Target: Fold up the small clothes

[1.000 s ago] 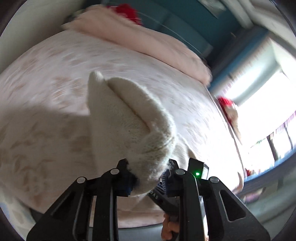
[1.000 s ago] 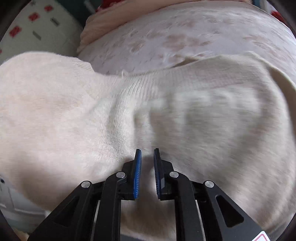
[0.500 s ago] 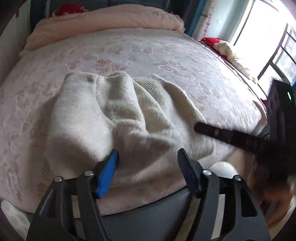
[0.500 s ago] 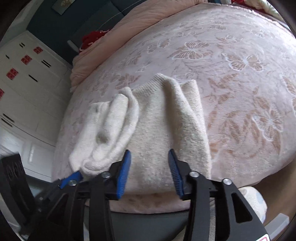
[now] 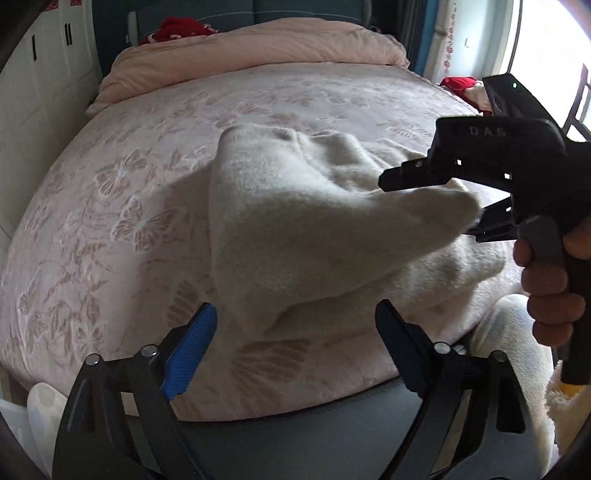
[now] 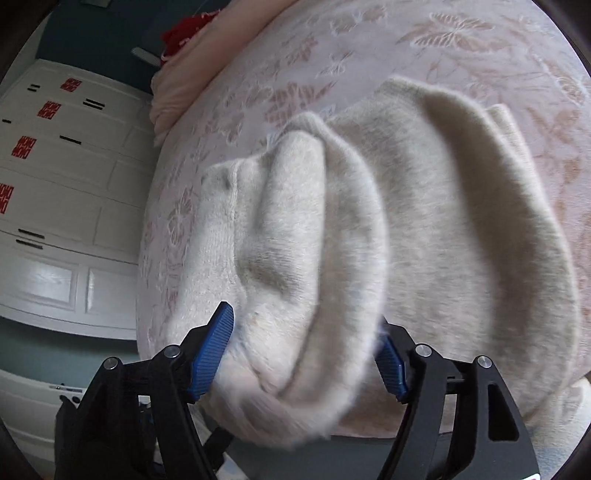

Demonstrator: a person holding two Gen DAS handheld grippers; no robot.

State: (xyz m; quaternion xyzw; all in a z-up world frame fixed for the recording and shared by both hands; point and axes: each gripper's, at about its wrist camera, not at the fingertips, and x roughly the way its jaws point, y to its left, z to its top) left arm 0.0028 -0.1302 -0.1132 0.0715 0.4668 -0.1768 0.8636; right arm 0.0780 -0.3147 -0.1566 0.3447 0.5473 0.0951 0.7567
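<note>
A cream knit sweater (image 5: pixel 295 229) lies bunched in thick folds on the pink butterfly-pattern bedcover (image 5: pixel 110 221), near the bed's front edge. My left gripper (image 5: pixel 295 350) hovers just short of its near hem, jaws opening wide with nothing between them. In the left wrist view a hand (image 5: pixel 546 288) holds my right gripper (image 5: pixel 432 206) at the right, and a raised corner of the sweater reaches in between its fingers. In the right wrist view the right gripper (image 6: pixel 304 332) is opening, and a rolled fold of the sweater (image 6: pixel 443 221) fills the gap between its blue pads (image 6: pixel 214 350) without being pinched.
A pink duvet (image 5: pixel 258 48) is heaped at the head of the bed with a red item (image 5: pixel 177 29) behind it. White wardrobe doors (image 6: pixel 55 184) stand to the left. A bright window (image 5: pixel 546 55) and another red item (image 5: pixel 458 83) are at the right.
Both grippers have let go of the sweater and spread their jaws. The sweater has dropped onto the bed. The right gripper has pushed forward around a fold, and the left has sunk toward the near hem.
</note>
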